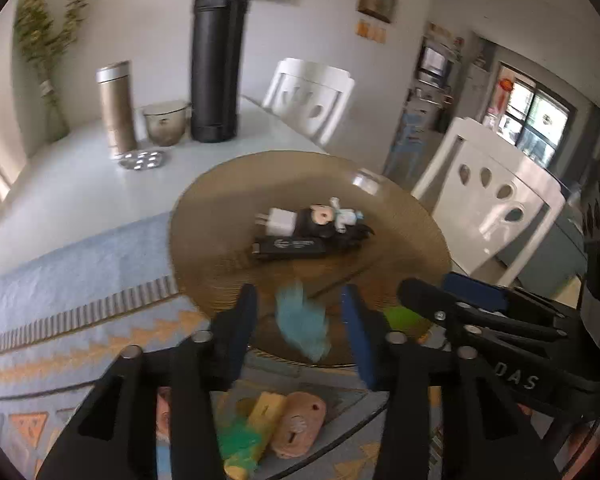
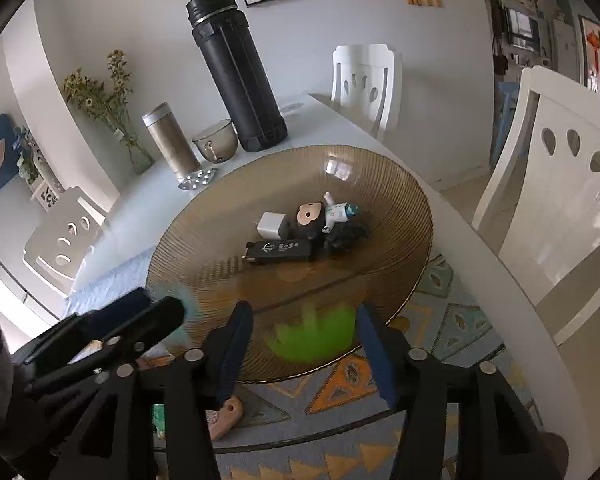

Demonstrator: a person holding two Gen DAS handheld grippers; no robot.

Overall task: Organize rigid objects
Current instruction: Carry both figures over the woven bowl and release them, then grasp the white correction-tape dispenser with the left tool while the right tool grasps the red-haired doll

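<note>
Diffuse daylight, bright, enters from a window (image 1: pixel 540 116) at far right. Glare spots mark the glass plate (image 2: pixel 340 168). Blue toy (image 1: pixel 304 324) and green toy (image 2: pixel 312 336) are motion-blurred. Fisheye distortion bends edges; corners vignette black.

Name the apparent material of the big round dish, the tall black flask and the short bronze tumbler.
Dish: amber glass, it seems; see-through, fine radial ribs, window glints. Tall black flask: matte black, likely coated metal or plastic, with a bright metal ring under the cap. Bronze tumbler: probably brushed metal, dull sheen, silver lid.
</note>
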